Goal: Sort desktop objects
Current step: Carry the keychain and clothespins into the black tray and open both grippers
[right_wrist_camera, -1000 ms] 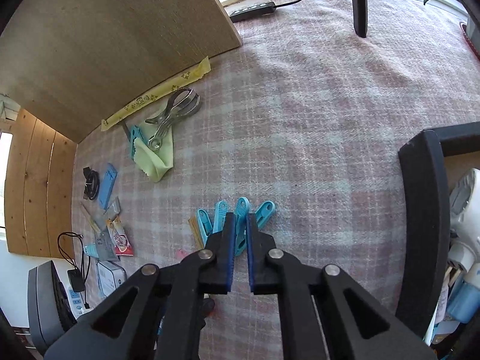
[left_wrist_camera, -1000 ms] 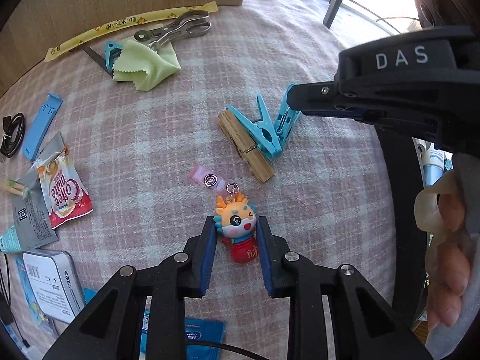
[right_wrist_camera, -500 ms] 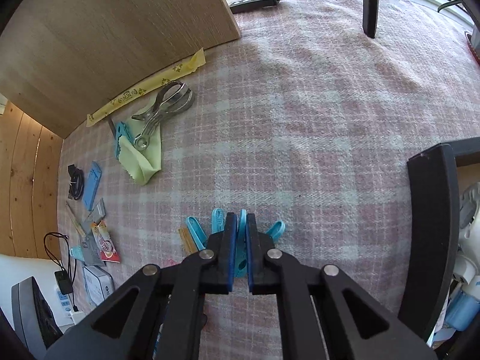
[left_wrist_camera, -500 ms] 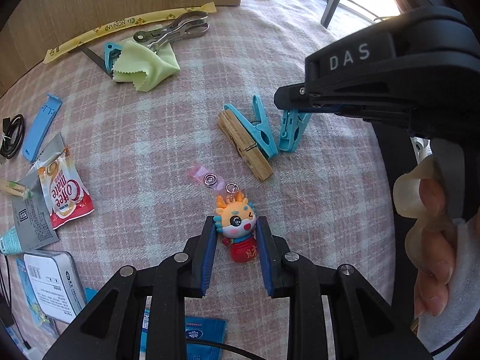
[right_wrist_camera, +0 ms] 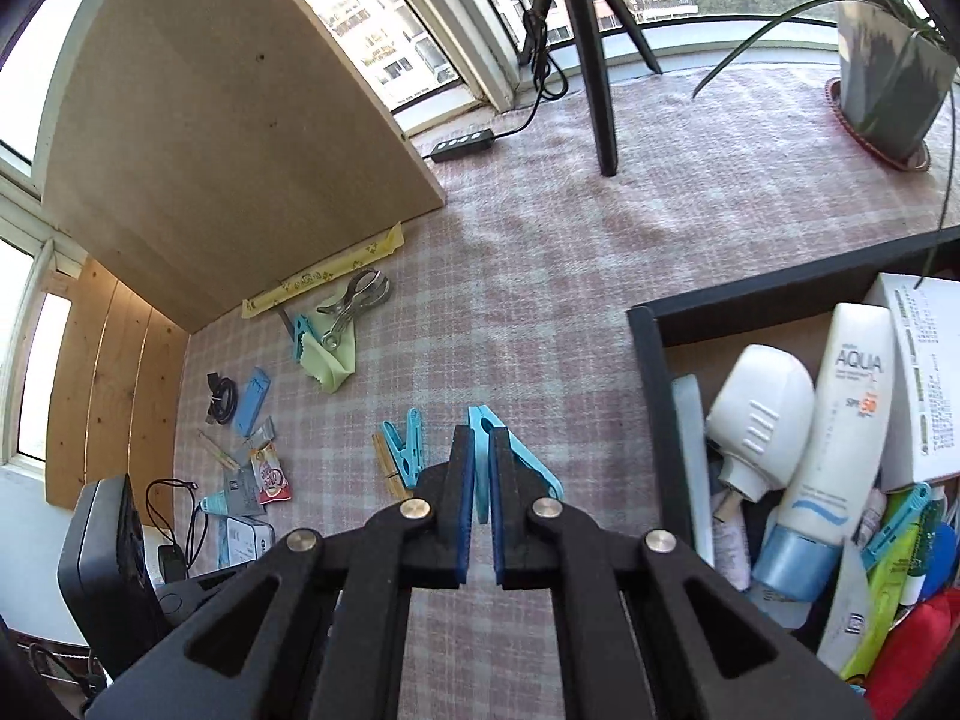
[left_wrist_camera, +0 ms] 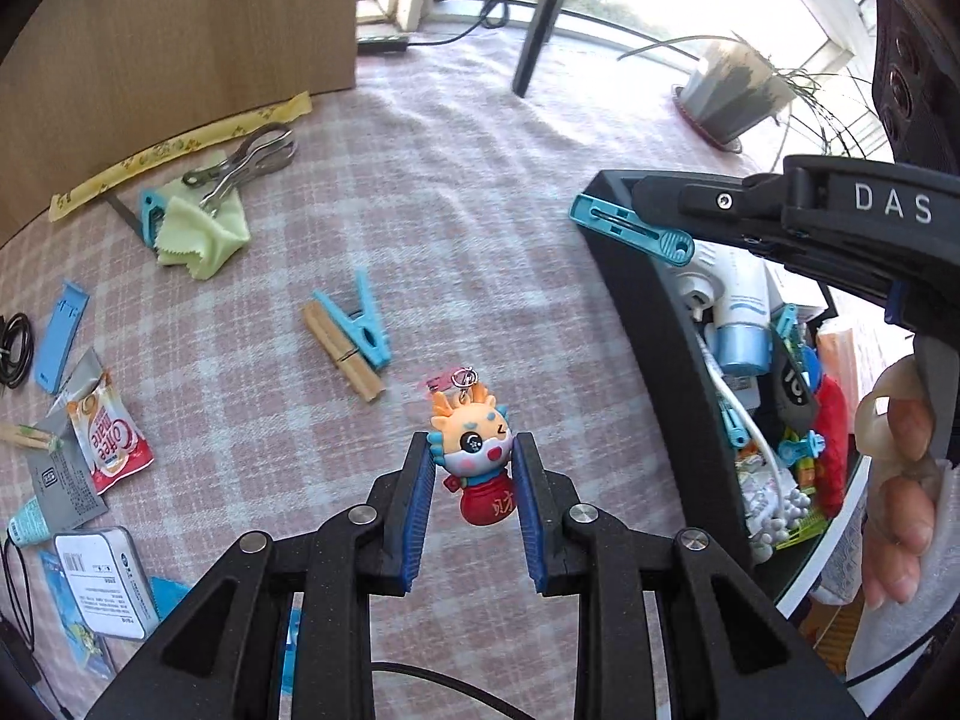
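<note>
Left gripper (left_wrist_camera: 471,483) clamping 1 dragon keychain (left_wrist_camera: 477,468), right gripper (right_wrist_camera: 478,495) pinching 1 blue clothespin (right_wrist_camera: 480,456), 2 clothespins (left_wrist_camera: 354,336) on cloth

dragon charm (left_wrist_camera: 476,468) | in L claw; blue peg (right_wrist_camera: 480,450) | in R claw

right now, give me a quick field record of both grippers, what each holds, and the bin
left gripper: shut on dragon keychain, lifted off the cloth
right gripper: shut on blue clothespin, at the bin's corner
black bin: already holds sunscreen tube and other items
left on tablecloth: wooden clothespin, metal clip, green cloth
</note>
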Tool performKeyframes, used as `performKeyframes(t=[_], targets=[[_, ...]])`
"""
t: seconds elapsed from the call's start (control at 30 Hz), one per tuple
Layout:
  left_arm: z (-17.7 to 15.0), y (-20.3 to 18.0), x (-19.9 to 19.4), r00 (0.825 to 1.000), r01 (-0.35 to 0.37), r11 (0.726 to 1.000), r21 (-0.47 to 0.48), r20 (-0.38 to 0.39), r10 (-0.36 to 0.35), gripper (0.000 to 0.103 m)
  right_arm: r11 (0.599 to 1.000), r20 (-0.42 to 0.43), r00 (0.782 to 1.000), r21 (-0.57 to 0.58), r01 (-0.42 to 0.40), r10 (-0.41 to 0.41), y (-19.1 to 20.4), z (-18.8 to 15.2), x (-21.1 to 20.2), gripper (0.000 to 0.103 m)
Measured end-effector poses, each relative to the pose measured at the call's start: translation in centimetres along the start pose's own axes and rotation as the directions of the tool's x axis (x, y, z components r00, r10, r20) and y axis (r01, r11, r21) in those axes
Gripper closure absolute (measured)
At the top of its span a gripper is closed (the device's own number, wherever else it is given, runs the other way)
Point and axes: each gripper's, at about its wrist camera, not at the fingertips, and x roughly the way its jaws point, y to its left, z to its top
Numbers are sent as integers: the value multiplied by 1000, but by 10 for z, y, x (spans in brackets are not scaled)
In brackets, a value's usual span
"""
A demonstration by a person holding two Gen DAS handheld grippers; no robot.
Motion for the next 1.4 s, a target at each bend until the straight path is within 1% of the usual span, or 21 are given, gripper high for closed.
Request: performKeyframes(t=[0.13, 0.17, 0.23, 0.37, 0.5, 0.67, 0.77, 0.8, 0.83, 0.9, 0.97, 1.07, 1.17, 1.4], targets=[[2, -36, -3, 999, 39, 997, 74, 2, -39, 78, 999, 52, 998, 45, 27, -30, -35, -4, -41, 98], [4, -48, 2, 999, 50, 994, 92, 0, -50, 78, 998, 64, 997, 57, 39, -43, -45, -5, -51, 98], [4, -66, -3, 997, 72, 989, 129, -9, -71, 78, 994, 86, 994, 91, 66, -74, -67, -10, -70, 98], [6, -109, -14, 996, 92, 973, 210, -14, -91, 78, 980, 107, 985, 160, 119, -137, -109, -24, -100, 98], [10, -143, -6, 993, 118, 956, 267, -31, -114, 78, 961, 115, 977, 229, 153, -182, -144, -37, -121, 98], [6, -176, -5, 990, 140, 936, 323, -49, -131, 78, 942, 116, 967, 277, 187, -226, -172, -50, -139, 98], [4, -190, -5, 991, 134, 928, 347, -38, -128, 78, 936, 120, 961, 286, 206, -248, -178, -57, -145, 97], [4, -192, -6, 992, 123, 930, 346, -32, -119, 77, 936, 120, 961, 285, 206, -248, -179, -57, -146, 95], [4, -192, -6, 993, 115, 935, 336, -27, -112, 72, 935, 116, 961, 285, 209, -250, -179, -58, -146, 93], [5, -189, -8, 993, 113, 940, 323, -19, -113, 66, 935, 117, 960, 282, 213, -254, -177, -57, -145, 80], [7, -182, -9, 995, 92, 945, 314, -7, -95, 66, 938, 118, 958, 265, 222, -260, -172, -58, -143, 72], [9, -164, -9, 997, 68, 956, 285, 1, -71, 66, 948, 113, 961, 232, 219, -250, -160, -58, -135, 71], [12, -139, -7, 999, 40, 968, 247, 10, -44, 66, 960, 100, 969, 194, 203, -225, -144, -54, -125, 71], [13, -63, 4, 998, -57, 990, 129, 16, 56, 66, 985, 54, 987, 88, 149, -154, -97, -47, -89, 69]])
